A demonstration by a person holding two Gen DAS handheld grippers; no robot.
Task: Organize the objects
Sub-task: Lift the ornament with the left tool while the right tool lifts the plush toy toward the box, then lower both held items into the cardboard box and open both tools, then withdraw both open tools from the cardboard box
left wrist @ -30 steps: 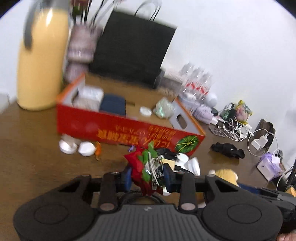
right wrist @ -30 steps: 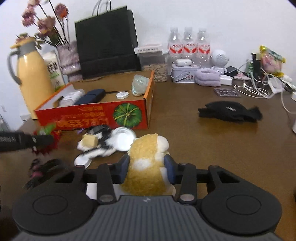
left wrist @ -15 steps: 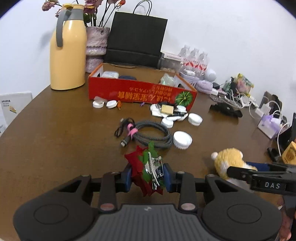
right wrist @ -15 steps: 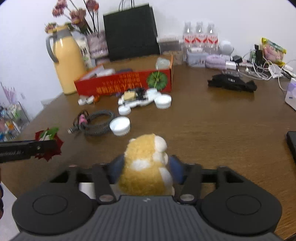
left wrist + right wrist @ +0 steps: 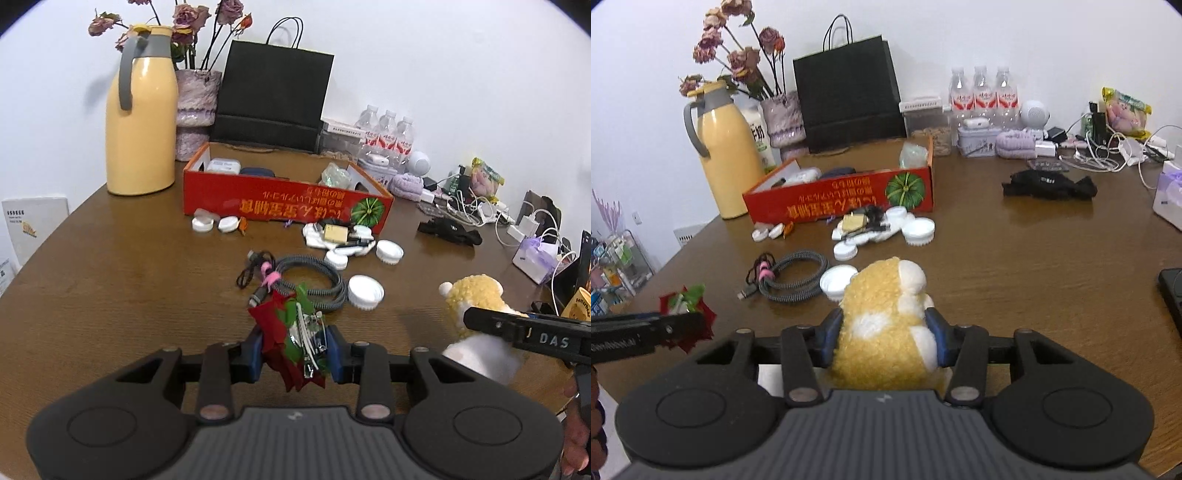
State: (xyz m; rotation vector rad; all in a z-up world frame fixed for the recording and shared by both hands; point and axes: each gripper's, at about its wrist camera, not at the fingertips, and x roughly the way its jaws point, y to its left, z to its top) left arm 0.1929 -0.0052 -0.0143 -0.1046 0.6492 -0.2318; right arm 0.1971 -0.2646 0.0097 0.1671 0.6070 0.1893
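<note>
- The left gripper (image 5: 295,349) was clenched on a red-and-green hair clip (image 5: 291,332), both blue pads pressing its sides — the clip stuck up between them, held above the table (image 5: 110,295).
- The right gripper (image 5: 884,334) grasped a yellow plush toy (image 5: 886,325); its jaws had just been closing, and the pads pressed into the toy's flanks, the toy's head pointing toward the red box (image 5: 842,199).
- In the left view the toy (image 5: 476,295) showed to the right of the clip, behind the black bar of the right gripper; in the right view the clip (image 5: 685,299) showed at the far left, well short of the box.
- The box stood near the far side of the table, open on top, with a white case, a dark pouch and a crinkled clear packet inside.
- Just in front of the box lay a cluster of white lids (image 5: 918,230) and small bits — among them a small tan block.
- A coiled grey cable (image 5: 790,277) with a pink tie lay nearer than the lids, between the box and the two grippers; one more white lid (image 5: 836,280) lay just beside it.
- Left of the box stood a yellow jug (image 5: 726,155); behind the box, a black bag (image 5: 849,96) and a vase of dried flowers.
- Right of the box lay a black cloth (image 5: 1049,184).
</note>
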